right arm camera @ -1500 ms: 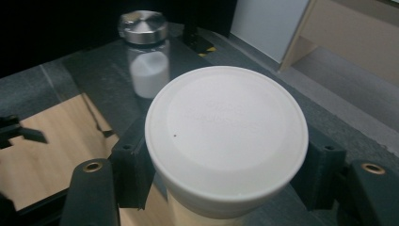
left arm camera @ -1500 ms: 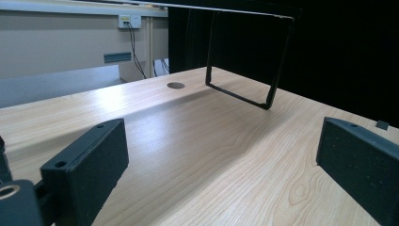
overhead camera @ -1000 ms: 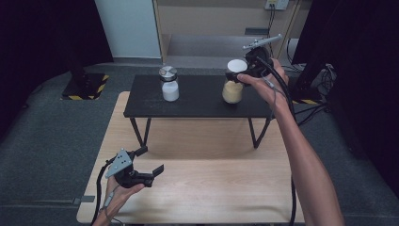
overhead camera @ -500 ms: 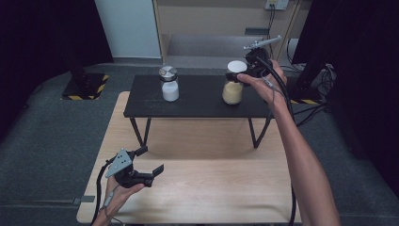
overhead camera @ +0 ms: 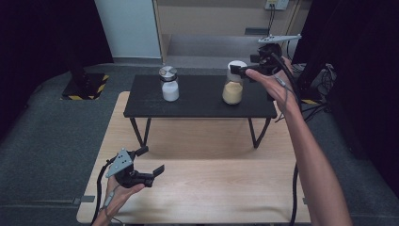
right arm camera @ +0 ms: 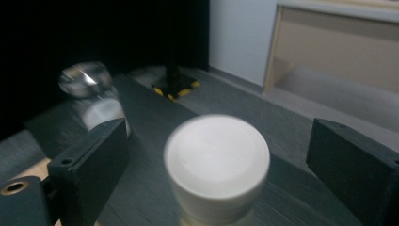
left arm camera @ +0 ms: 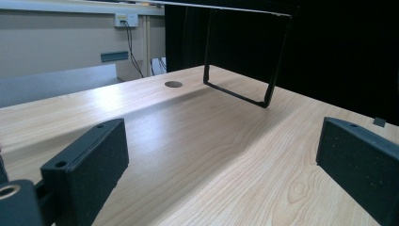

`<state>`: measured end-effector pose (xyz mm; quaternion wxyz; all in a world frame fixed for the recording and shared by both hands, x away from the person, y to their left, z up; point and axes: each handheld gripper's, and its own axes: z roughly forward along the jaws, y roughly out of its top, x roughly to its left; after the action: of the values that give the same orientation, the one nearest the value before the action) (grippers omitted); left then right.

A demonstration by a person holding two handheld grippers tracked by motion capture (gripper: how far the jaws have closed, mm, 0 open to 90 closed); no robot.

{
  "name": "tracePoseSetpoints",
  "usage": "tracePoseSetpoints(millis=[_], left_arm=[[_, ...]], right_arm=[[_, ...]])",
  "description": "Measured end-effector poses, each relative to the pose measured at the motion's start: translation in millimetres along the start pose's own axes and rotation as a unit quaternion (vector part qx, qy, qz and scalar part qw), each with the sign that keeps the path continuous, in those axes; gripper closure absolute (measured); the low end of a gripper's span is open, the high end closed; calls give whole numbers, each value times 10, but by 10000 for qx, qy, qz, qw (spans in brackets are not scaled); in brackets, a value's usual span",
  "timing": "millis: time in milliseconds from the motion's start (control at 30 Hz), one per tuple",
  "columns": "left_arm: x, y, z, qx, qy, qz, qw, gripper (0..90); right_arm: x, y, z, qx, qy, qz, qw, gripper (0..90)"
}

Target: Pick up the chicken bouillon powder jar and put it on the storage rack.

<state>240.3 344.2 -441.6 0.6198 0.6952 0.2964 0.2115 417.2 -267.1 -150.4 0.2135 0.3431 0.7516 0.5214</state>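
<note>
A small black counter [overhead camera: 197, 101] stands on a wooden counter [overhead camera: 207, 188], carrying a silver-lidded jar [overhead camera: 168, 83] and a white-lidded jar [overhead camera: 234, 82].

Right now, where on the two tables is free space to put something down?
The black table is bare between the silver-lidded jar and the white-lidded jar, and left of the silver-lidded jar. The wooden table is bare right of the left hand-held gripper. It is crowded at the white-lidded jar, where the right hand-held gripper stands open.

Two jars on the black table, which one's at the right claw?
The white-lidded jar of yellow powder, between the right claw's open jaws. The silver-lidded jar of white powder stands apart.
</note>
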Motion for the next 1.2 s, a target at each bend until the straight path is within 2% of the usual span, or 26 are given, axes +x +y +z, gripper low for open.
tracePoseSetpoints(millis=[233, 300, 467, 633, 867, 1067, 1200], left_arm=[[-2, -3, -1, -18, -14, -23, 10000, 16], [-2, -2, -2, -21, -22, -25, 10000, 16], [-3, -2, 4, -17, -36, -24, 10000, 17], [-5, -1, 3, -18, -44, -28, 10000, 17], [-14, -2, 11, -16, -56, -28, 10000, 17], [-18, -3, 9, -19, -50, -15, 10000, 18], [-16, -4, 4, -21, -30, -30, 10000, 18]], right_arm=[[122, -44, -302, -512, 131, -431, 9977, 65], [144, -84, -377, -649, 257, -487, 9964, 65], [281, -184, -569, -824, 397, -775, 9928, 65], [406, -280, -761, -843, 501, -1048, 9897, 65], [519, -500, -980, -916, 670, -1218, 9860, 66], [560, -792, -1070, -978, 839, -1174, 9847, 72], [576, -955, -1099, -907, 910, -1181, 9847, 72]])
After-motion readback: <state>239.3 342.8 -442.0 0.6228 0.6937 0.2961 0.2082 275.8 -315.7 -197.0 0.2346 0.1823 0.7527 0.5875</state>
